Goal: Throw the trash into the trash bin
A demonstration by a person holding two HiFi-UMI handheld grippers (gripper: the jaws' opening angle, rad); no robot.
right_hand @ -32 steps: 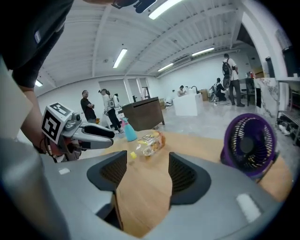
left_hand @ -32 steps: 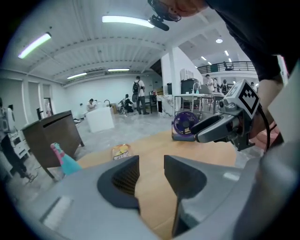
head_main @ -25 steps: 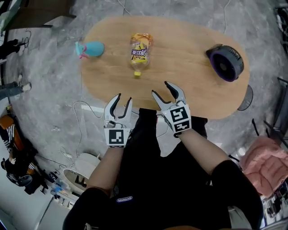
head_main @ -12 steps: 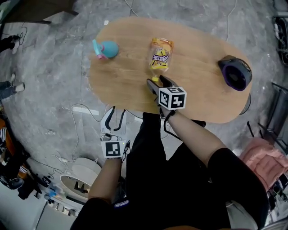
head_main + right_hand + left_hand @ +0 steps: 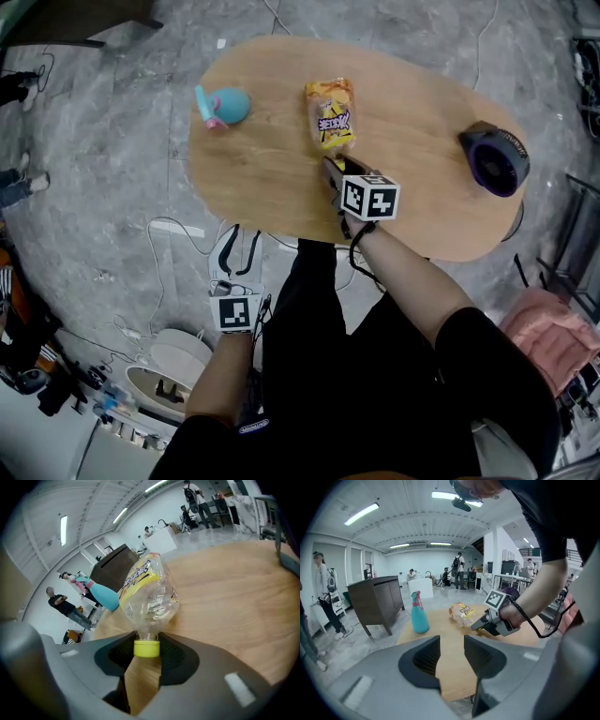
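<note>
The plastic bottle (image 5: 329, 114) lies on its side near the middle of the oval wooden worktop (image 5: 422, 122). Its long axis runs from the near edge to the far edge. The base points away from the person and the yellow cap (image 5: 146, 648) points back toward them.

The right tool (image 5: 333, 169) has just been closing. The right gripper view shows the cap sitting between its pads, which press on its two sides, with the crumpled clear body and yellow label reaching out ahead. In the head view the marker cube (image 5: 369, 197) covers that grip.

The left gripper view shows the right tool side-on at the bottle's cap end. It also shows the left tool (image 5: 451, 653) with its jaws apart and nothing between them. The head view places the left tool off the worktop, over the floor beside the near edge.

A teal spray bottle (image 5: 223, 105) stands near the worktop's left end, and a round dark device (image 5: 497, 159) sits at the right end.
</note>
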